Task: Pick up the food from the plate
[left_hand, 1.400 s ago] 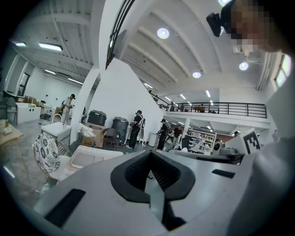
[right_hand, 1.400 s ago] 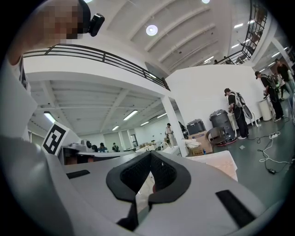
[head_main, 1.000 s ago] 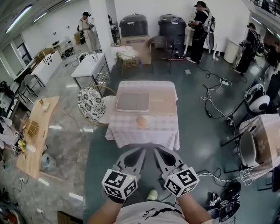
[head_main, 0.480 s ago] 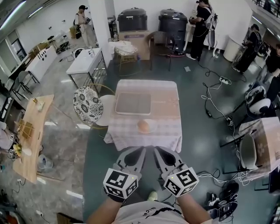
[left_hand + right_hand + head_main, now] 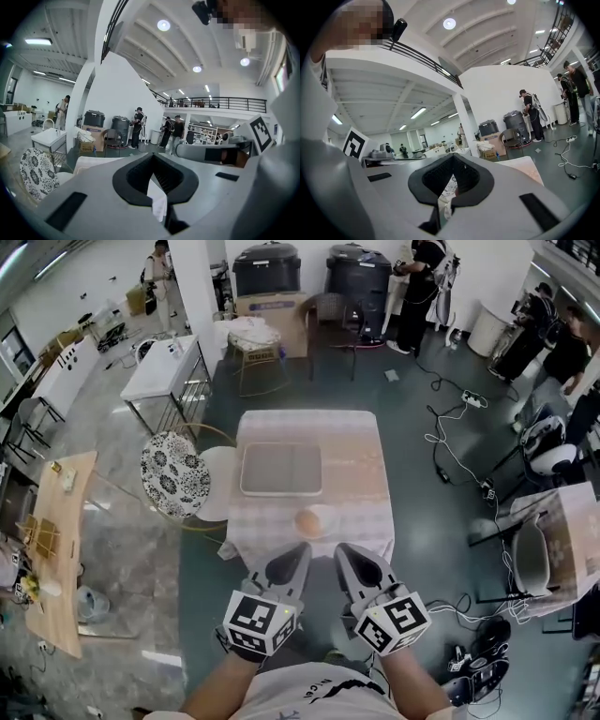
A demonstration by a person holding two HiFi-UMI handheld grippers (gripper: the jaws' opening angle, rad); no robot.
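A round brown bun (image 5: 306, 522) lies on a white plate (image 5: 324, 513) near the front edge of a table with a checked cloth (image 5: 359, 457). Both grippers hang side by side in front of the person's body, just short of that edge. The left gripper (image 5: 299, 551) is shut with nothing in it, its tip below and slightly left of the bun. The right gripper (image 5: 343, 552) is also shut and empty, below the plate's right side. In the left gripper view the left gripper (image 5: 152, 158) has its jaws together, and in the right gripper view so does the right gripper (image 5: 452, 158).
A grey tray (image 5: 281, 469) lies behind the plate. A patterned round chair (image 5: 169, 476) and a white seat (image 5: 218, 486) stand at the table's left. Cables (image 5: 450, 456) trail over the floor at the right. A wooden table (image 5: 58, 549) is far left; bins (image 5: 267, 268) and people are at the back.
The view has advanced toward the table, so the plate and bun now lie closer to the gripper tips. Both grippers stay shut and side by side.
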